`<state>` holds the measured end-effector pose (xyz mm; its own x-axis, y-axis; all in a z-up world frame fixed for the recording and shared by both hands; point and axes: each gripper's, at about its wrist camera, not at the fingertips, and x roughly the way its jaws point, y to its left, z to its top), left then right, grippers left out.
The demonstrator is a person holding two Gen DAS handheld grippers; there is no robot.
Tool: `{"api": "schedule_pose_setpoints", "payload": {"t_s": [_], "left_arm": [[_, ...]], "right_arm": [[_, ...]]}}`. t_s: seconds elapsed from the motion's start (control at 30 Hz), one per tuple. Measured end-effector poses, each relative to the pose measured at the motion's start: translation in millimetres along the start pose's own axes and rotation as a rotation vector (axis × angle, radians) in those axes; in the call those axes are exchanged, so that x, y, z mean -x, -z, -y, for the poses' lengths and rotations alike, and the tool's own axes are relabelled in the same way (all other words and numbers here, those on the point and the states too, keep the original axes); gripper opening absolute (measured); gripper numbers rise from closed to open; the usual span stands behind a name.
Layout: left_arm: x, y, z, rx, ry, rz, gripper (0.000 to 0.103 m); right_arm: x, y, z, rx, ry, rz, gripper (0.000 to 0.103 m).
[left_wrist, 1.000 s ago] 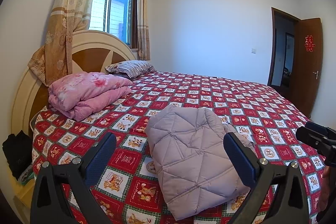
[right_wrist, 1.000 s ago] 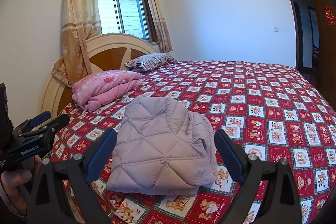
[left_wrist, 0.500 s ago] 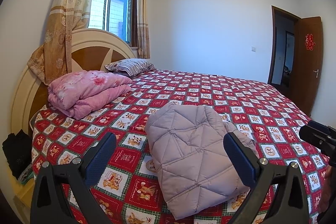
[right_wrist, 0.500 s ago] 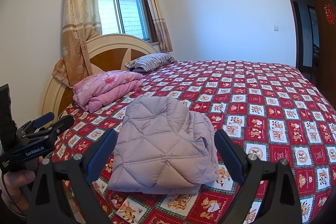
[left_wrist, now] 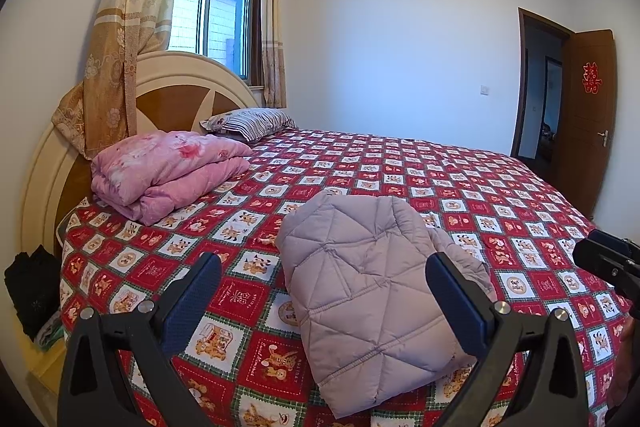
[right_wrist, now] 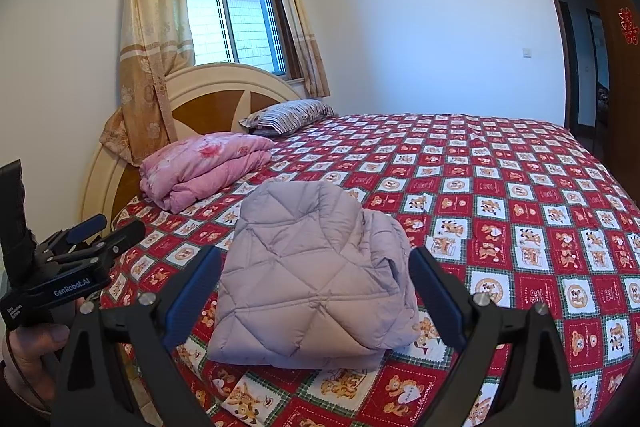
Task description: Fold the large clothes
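Now folded lilac jacket [left_wrist: 372, 279] on red patchwork bed [left_wrist: 480, 195], left gripper [left_wrist: 324, 291] and right gripper [right_wrist: 316, 283] both spread wide, holding nothing

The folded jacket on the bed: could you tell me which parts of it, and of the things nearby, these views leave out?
- Quilted jacket: its underside and inner folds lie hidden beneath the top layer in both views.
- Dark bundle beside the bed: left wrist view only, too dark to identify.
- Right gripper: cut off by the frame edge in the left wrist view.
- Room beyond the door: dim, too small.
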<state>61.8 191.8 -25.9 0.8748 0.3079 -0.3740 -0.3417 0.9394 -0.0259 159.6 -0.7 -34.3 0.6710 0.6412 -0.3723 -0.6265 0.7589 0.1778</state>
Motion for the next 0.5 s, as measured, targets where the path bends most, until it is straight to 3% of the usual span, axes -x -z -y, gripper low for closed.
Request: {"api": "schedule_pose_setpoints", "payload": {"t_s": [0.5], "left_arm": [[1.2,-1.7,3.5,0.009,0.022,0.012,0.102]], "right_arm": [[3.9,-4.6,2.1,-0.014,0.004,0.03,0.099]]}}
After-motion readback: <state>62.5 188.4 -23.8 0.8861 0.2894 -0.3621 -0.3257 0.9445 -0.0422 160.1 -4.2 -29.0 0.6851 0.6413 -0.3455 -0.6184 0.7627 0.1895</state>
